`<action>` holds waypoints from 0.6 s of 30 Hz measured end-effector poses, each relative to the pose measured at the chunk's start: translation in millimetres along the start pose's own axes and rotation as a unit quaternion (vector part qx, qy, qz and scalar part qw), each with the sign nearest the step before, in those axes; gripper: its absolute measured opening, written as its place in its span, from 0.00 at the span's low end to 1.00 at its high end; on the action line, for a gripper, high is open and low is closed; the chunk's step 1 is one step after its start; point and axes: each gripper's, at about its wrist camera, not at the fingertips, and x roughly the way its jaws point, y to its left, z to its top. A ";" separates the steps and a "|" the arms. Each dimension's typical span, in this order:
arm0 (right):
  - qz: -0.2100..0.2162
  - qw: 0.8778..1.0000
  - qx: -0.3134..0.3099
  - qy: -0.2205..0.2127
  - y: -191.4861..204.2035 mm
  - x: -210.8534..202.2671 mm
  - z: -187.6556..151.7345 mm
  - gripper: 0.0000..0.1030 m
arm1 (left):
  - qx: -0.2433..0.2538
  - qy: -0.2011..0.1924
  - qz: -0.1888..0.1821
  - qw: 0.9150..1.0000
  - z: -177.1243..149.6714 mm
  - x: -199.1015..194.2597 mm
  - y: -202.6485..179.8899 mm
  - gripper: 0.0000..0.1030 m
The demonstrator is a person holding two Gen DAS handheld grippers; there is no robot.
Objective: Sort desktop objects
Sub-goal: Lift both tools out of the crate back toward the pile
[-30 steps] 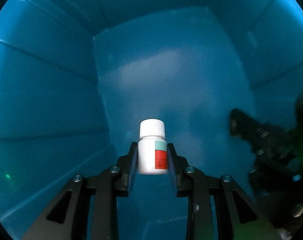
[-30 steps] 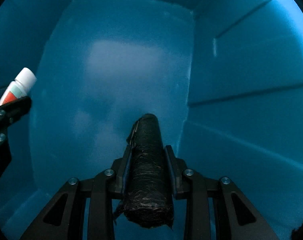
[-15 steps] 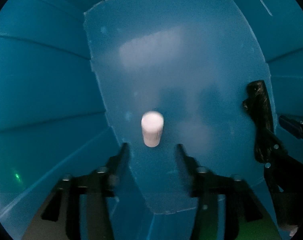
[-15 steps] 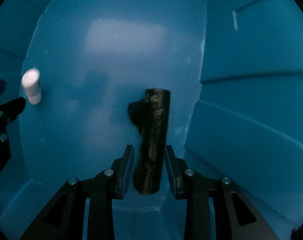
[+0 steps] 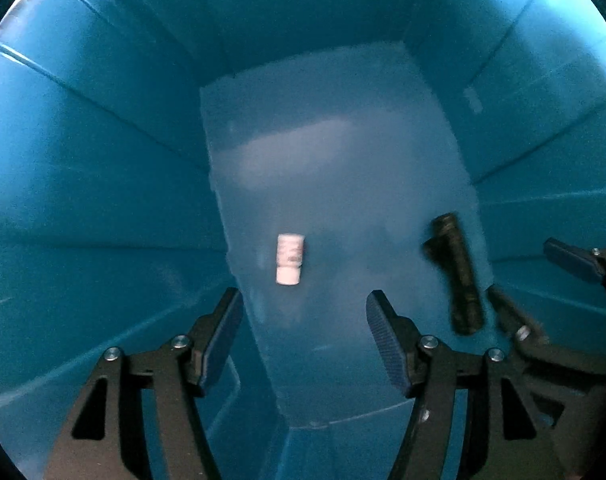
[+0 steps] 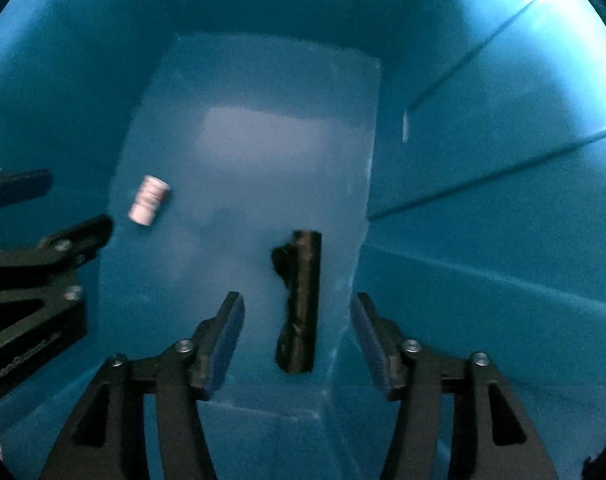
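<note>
Both grippers hang inside a deep blue bin (image 5: 103,208). A small white pill bottle (image 5: 289,259) lies on its side on the bin floor, ahead of my open, empty left gripper (image 5: 303,332). It also shows in the right wrist view (image 6: 148,200). A black wrapped roll (image 6: 301,300) lies on the floor between and below the wide-open fingers of my right gripper (image 6: 297,340). The roll shows in the left wrist view (image 5: 459,272) with the right gripper (image 5: 535,276) beside it. The left gripper (image 6: 43,216) shows at the left edge of the right wrist view.
The blue bin walls (image 6: 483,200) rise steeply on all sides with ribbed folds. The pale floor (image 6: 255,152) reflects a light patch.
Both grippers opened and let go. The pill bottle and the black roll dropped to the bin floor, and both grippers have risen away from them.
</note>
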 end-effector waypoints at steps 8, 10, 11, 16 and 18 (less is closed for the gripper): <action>-0.001 0.990 -0.016 -0.139 20.8 -103.5 -55.9 0.73 | 0.012 -0.177 -0.024 0.984 -54.4 -136.0 12.9 0.62; 0.011 0.985 -0.015 -0.170 23.3 -123.9 -72.1 0.79 | 0.013 -0.222 -0.035 0.974 -82.1 -168.0 20.4 0.62; 0.013 0.982 -0.013 -0.190 26.9 -135.5 -82.2 0.82 | 0.015 -0.239 -0.037 0.970 -93.2 -178.0 23.4 0.62; 0.025 0.960 -0.019 -0.279 57.5 -186.1 -124.2 0.92 | 0.015 -0.337 -0.023 0.941 -164.4 -231.4 42.2 0.67; 0.027 0.952 -0.022 -0.305 74.6 -200.2 -136.7 0.97 | 0.008 -0.367 -0.018 0.930 -188.6 -248.5 54.4 0.77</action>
